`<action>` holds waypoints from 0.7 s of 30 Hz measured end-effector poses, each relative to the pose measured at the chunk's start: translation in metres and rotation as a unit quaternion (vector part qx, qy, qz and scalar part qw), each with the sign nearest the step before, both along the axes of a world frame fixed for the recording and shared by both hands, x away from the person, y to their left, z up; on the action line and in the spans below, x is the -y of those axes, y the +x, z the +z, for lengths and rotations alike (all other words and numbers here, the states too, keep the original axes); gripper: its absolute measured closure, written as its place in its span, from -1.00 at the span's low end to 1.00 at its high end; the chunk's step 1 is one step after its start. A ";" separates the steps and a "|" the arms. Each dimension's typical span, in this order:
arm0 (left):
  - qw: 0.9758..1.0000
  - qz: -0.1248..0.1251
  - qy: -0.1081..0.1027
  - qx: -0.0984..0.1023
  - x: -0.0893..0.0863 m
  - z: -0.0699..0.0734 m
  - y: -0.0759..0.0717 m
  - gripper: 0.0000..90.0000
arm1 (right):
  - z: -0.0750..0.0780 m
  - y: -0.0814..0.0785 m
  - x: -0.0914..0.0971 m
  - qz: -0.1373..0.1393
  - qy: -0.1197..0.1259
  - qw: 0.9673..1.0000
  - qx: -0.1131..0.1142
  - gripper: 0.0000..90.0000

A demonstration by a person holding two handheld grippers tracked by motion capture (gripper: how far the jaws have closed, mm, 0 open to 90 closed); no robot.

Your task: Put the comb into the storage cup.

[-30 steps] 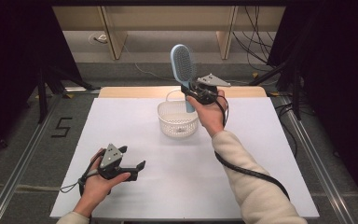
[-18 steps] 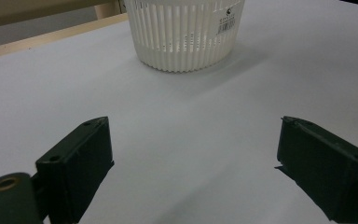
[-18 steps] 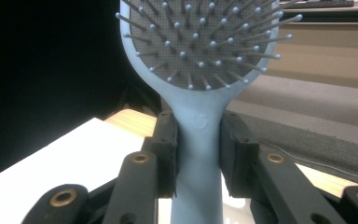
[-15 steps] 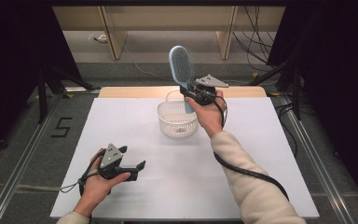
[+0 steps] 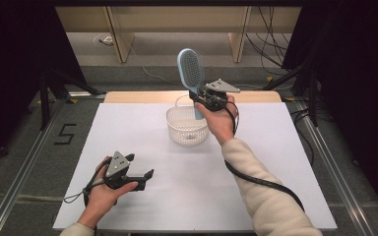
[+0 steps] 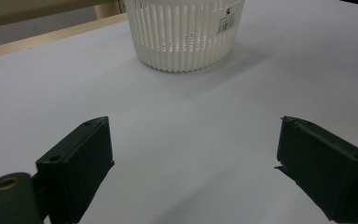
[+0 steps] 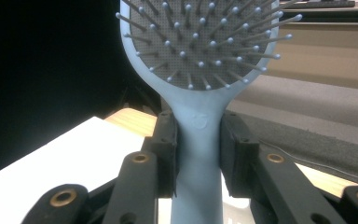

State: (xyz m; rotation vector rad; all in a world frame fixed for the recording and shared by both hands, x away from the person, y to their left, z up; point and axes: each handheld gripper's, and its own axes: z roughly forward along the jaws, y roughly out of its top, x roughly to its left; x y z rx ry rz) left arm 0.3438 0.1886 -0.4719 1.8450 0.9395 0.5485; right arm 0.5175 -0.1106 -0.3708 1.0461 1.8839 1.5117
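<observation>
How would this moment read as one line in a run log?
right hand-held gripper: shut on hairbrush, upright above basket | left hand-held gripper: open, low over table

Your right gripper [image 5: 200, 96] clamps a hairbrush [image 5: 191, 69] of smooth, matt light-blue plastic; its dark pad looks soft and rubbery, with thin pins ending in rounded blue tips. Just below it, the basket [image 5: 187, 128] is white slatted plastic with a slight sheen and a small paper label. Your left gripper [image 5: 138, 167], at the near left, has matt black plastic jaws. The table [image 5: 275, 162] is matt, smooth white, and its far edge looks like pale wood.
</observation>
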 end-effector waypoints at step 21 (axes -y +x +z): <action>1.000 0.000 0.000 0.000 0.000 0.000 0.000 -0.78 | -0.007 0.000 -0.003 0.005 -0.007 1.000 -0.005 0.56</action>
